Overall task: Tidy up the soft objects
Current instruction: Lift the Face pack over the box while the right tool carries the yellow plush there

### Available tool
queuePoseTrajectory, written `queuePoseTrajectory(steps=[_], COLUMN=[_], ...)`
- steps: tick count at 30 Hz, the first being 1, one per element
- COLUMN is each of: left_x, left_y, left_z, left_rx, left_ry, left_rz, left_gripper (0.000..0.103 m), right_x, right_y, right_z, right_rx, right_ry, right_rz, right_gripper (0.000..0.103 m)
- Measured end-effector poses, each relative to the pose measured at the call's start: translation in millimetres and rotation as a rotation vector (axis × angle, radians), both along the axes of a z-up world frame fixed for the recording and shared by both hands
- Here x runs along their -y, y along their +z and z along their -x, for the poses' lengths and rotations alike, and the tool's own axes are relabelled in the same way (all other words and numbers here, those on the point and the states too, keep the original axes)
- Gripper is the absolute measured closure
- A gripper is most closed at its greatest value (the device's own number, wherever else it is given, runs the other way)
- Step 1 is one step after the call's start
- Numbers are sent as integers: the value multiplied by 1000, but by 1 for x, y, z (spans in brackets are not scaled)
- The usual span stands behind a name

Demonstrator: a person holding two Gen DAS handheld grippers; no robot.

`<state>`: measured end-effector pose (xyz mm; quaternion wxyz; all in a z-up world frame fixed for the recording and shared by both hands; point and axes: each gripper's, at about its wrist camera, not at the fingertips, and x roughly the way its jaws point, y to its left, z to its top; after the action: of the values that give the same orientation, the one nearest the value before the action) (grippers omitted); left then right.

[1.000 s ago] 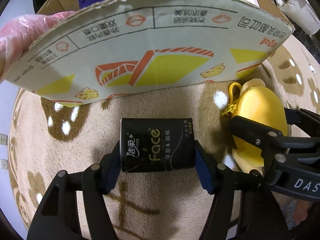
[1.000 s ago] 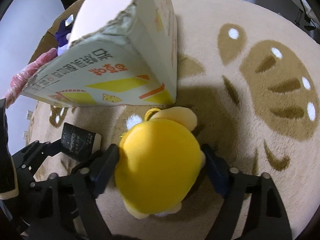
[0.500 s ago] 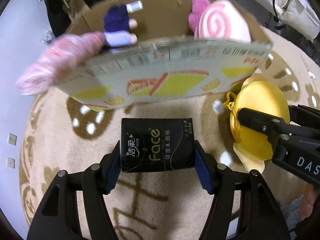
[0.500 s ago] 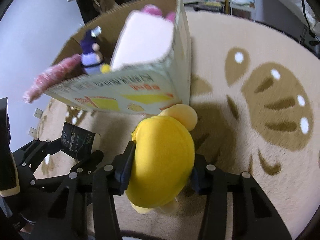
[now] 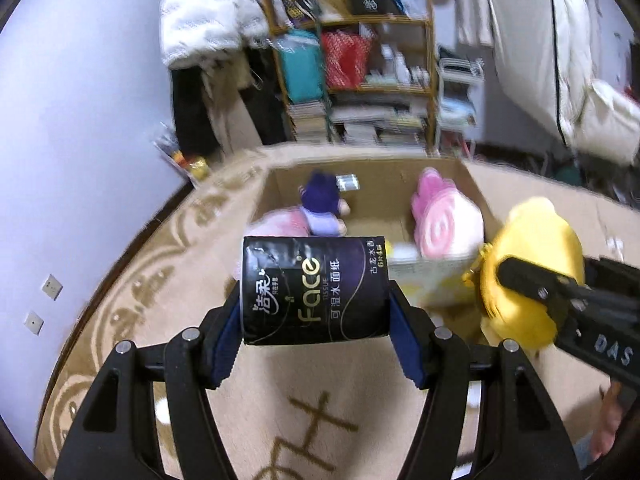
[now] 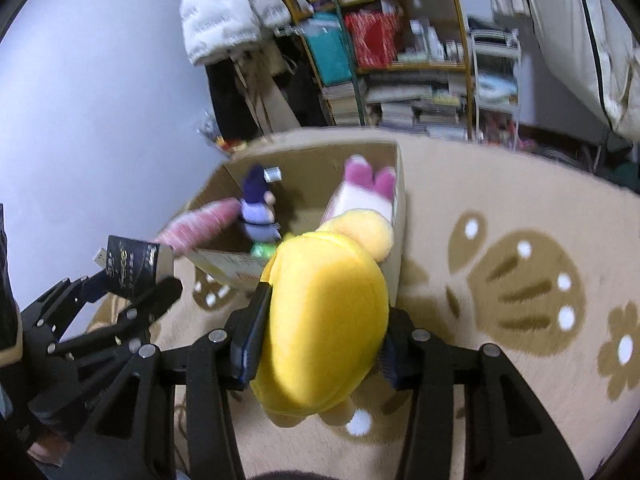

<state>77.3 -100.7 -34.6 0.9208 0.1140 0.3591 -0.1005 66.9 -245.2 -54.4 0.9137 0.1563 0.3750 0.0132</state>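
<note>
A glossy black plastic-wrapped tissue pack (image 5: pixel 315 290) is pinched by the left gripper (image 5: pixel 316 338), its long axis lying crosswise between the 2 blue pads, printed face up. A round yellow plush toy (image 6: pixel 326 322) is squeezed by the right gripper (image 6: pixel 318 350), its fuzzy ear pointing forward. Both are held above the beige patterned rug (image 6: pixel 500 216), just short of the open brown cardboard box (image 5: pixel 384 184) holding other plush toys.

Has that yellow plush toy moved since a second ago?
Yes. The yellow plush toy has risen off the rug, up toward the cardboard box, clamped in the right tool.
</note>
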Motion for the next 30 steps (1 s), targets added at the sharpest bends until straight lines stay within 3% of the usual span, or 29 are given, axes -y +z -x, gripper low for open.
queuePoseTrajectory(steps=[8, 14, 23, 30], left_x=[-11, -6, 0, 2], left_y=[35, 49, 50, 36], left_z=[-26, -45, -69, -84], left_rx=[102, 146, 150, 94], left_ry=[50, 49, 18, -11], left_rz=[60, 51, 58, 66], left_gripper=[39, 39, 38, 38], right_x=[-4, 0, 18, 18], right_y=[33, 46, 46, 35], right_z=[-18, -44, -71, -89], right_rx=[118, 163, 211, 230], right_ry=[31, 33, 42, 62], right_rz=[22, 16, -8, -7], right_gripper=[53, 53, 52, 51])
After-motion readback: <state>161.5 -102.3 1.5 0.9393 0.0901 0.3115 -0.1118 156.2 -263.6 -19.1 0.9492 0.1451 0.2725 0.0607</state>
